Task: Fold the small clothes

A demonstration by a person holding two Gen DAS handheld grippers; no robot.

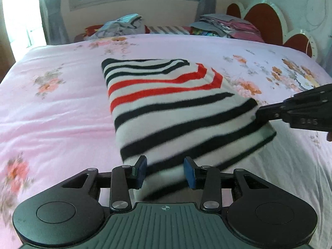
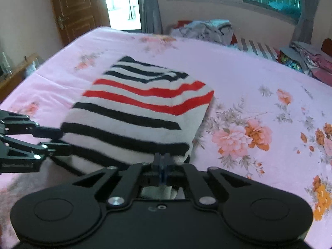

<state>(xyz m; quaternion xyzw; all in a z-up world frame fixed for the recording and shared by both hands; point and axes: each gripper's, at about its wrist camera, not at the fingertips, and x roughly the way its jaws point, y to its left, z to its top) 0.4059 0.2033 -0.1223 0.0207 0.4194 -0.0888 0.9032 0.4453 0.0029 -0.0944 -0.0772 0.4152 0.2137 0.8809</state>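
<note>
A folded white sweater with black and red stripes [image 1: 172, 108] lies on the pink floral bed; it also shows in the right wrist view [image 2: 137, 112]. My left gripper [image 1: 165, 173] is open, its blue pads either side of the sweater's near edge, with cloth between them. My right gripper [image 2: 162, 166] is shut on the sweater's near right corner. In the left wrist view the right gripper [image 1: 263, 115] comes in from the right at the sweater's edge. In the right wrist view the left gripper [image 2: 56, 143] comes in from the left at the sweater's side.
The pink floral bedspread [image 1: 51, 108] covers the bed. Heaps of clothes [image 1: 122, 26] and a stack of folded fabric [image 1: 226, 26] lie at the far edge under a window. A red scalloped headboard [image 1: 263, 21] is at the right. A wooden door [image 2: 72, 6] stands at far left.
</note>
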